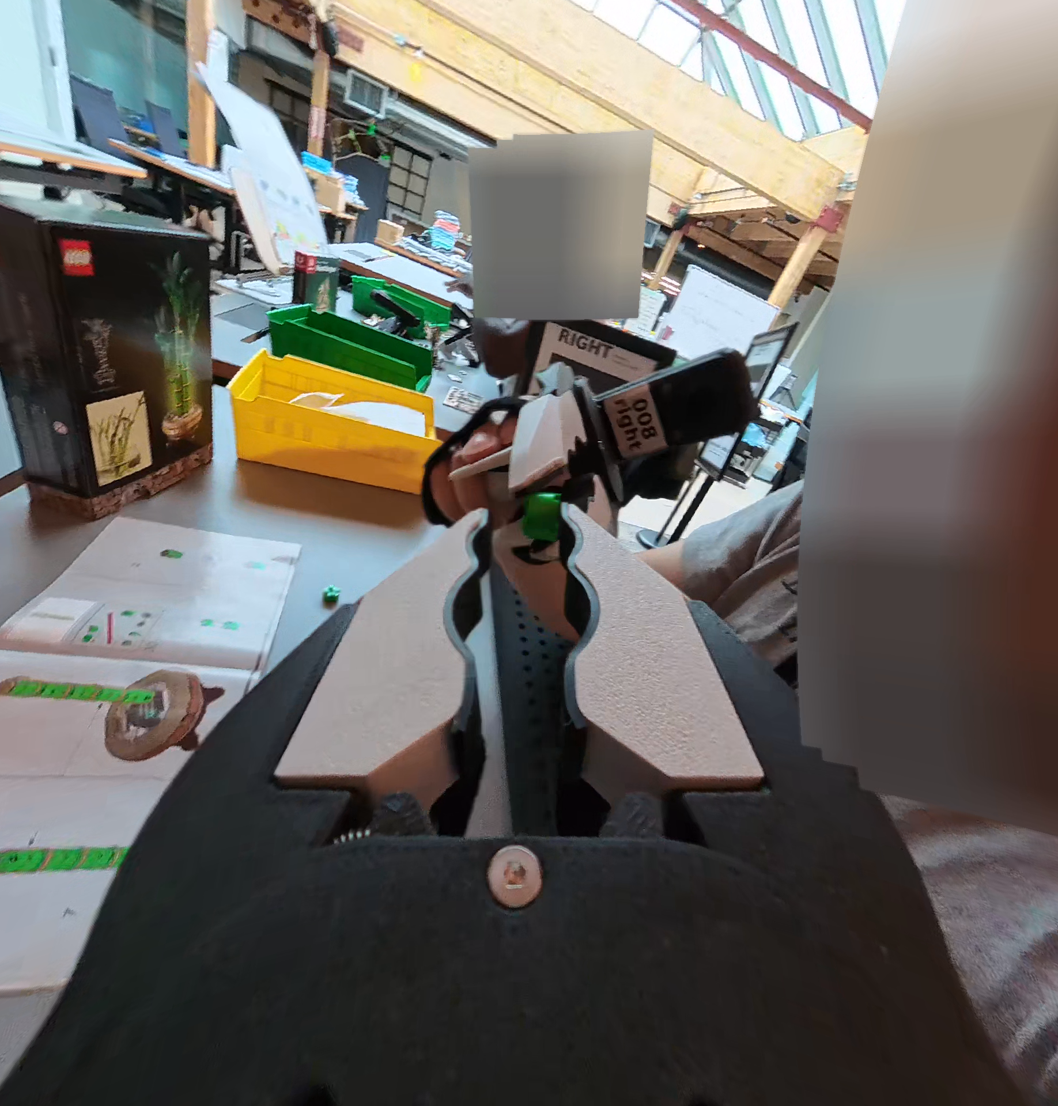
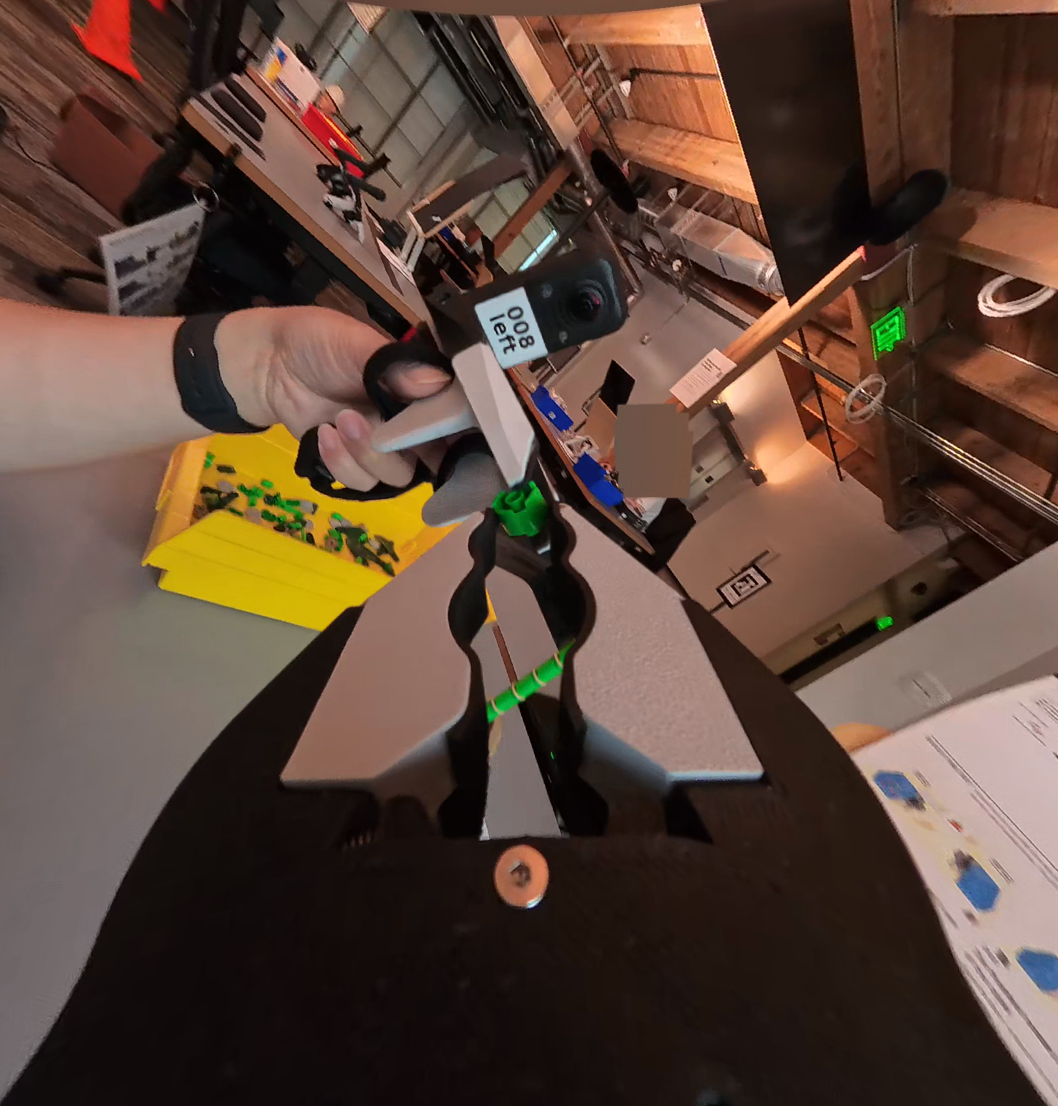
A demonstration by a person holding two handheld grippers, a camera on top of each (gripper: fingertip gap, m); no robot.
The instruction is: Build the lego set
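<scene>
both grippers' jaws pinch one small green piece [image 2: 519, 510] up off the desk [image 1: 311, 526]; a twist and it pops free, dropping.

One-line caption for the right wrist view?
Both grippers, right gripper and left gripper, meet on a green Lego piece above the yellow bin.

The left claw [image 1: 523, 526] has matt, grainy tan plastic fingers on a rough black printed body with a shiny metal screw [image 1: 514, 877], while beyond it to the left lie a glossy yellow plastic bin [image 1: 335, 431], a satin cardboard box [image 1: 104, 353] and smooth paper instruction pages [image 1: 155, 592] on the matt brown table [image 1: 335, 526].
</scene>
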